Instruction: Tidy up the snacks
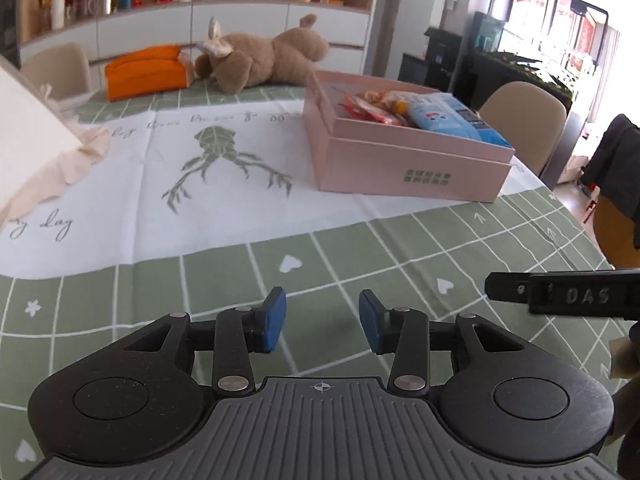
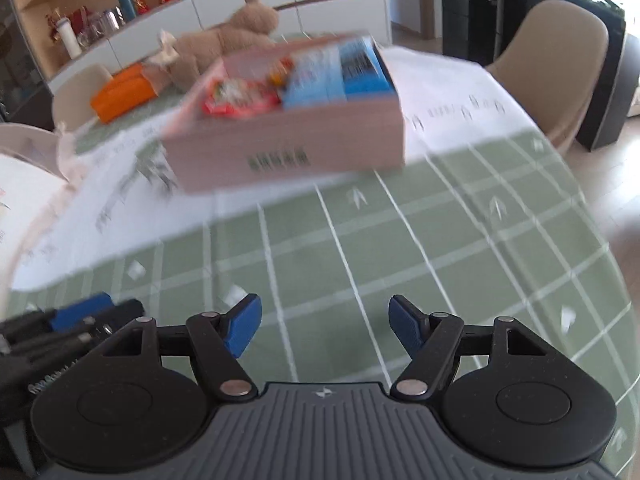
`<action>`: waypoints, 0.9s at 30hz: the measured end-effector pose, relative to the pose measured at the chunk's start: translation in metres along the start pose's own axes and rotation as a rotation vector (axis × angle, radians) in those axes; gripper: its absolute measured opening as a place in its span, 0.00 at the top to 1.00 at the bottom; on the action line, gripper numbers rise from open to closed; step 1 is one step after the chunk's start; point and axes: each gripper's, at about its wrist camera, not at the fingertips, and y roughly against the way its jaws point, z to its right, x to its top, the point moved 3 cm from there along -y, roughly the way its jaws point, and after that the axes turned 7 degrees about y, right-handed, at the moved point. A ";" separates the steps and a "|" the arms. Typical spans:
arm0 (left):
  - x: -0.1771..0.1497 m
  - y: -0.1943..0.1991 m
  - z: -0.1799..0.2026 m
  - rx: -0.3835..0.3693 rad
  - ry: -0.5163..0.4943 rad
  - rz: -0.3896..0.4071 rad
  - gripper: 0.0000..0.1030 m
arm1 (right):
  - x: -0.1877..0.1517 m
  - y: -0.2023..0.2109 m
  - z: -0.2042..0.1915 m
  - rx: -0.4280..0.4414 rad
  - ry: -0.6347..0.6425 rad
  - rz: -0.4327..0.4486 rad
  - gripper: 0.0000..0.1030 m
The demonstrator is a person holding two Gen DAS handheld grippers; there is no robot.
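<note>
A pink box [image 1: 404, 160] stands on the table and holds red snack packets [image 1: 370, 110] and blue packets [image 1: 444, 118]. The right wrist view, blurred, shows the same pink box [image 2: 288, 148] with red packets [image 2: 236, 100] and blue packets [image 2: 340, 76]. My left gripper [image 1: 322, 320] is open and empty, low over the green checked tablecloth, well short of the box. My right gripper [image 2: 325, 330] is open and empty, also short of the box. The right gripper's black side [image 1: 560, 292] shows at the right in the left wrist view. The left gripper's fingers [image 2: 80, 316] show at lower left in the right wrist view.
A brown plush toy [image 1: 264, 58] and an orange tissue holder [image 1: 148, 72] lie at the far side of the table. A white bag and cream cloth [image 1: 36, 148] sit at the left. Beige chairs [image 1: 528, 120] stand around the table. A cabinet with ornaments is behind.
</note>
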 end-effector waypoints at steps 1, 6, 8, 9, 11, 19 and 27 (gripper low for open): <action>-0.001 -0.001 0.004 0.001 -0.008 0.006 0.56 | -0.002 0.000 -0.003 -0.010 0.025 0.003 0.28; -0.006 -0.009 0.026 0.065 -0.110 0.057 0.55 | -0.007 -0.009 -0.008 -0.106 0.116 0.016 0.04; -0.010 -0.010 0.029 0.067 -0.128 0.087 0.55 | -0.008 -0.008 0.002 -0.093 0.078 0.038 0.00; -0.010 -0.010 0.029 0.067 -0.116 0.087 0.55 | -0.010 -0.007 0.004 -0.096 0.082 0.054 0.00; -0.009 -0.010 0.027 0.068 -0.089 0.086 0.56 | -0.015 -0.004 0.004 -0.097 0.095 0.086 0.00; -0.012 -0.009 0.032 0.075 -0.111 0.088 0.57 | -0.020 -0.004 0.003 -0.113 0.084 0.139 0.00; -0.012 -0.009 0.030 0.068 -0.105 0.086 0.57 | -0.020 -0.003 0.003 -0.113 0.084 0.139 0.00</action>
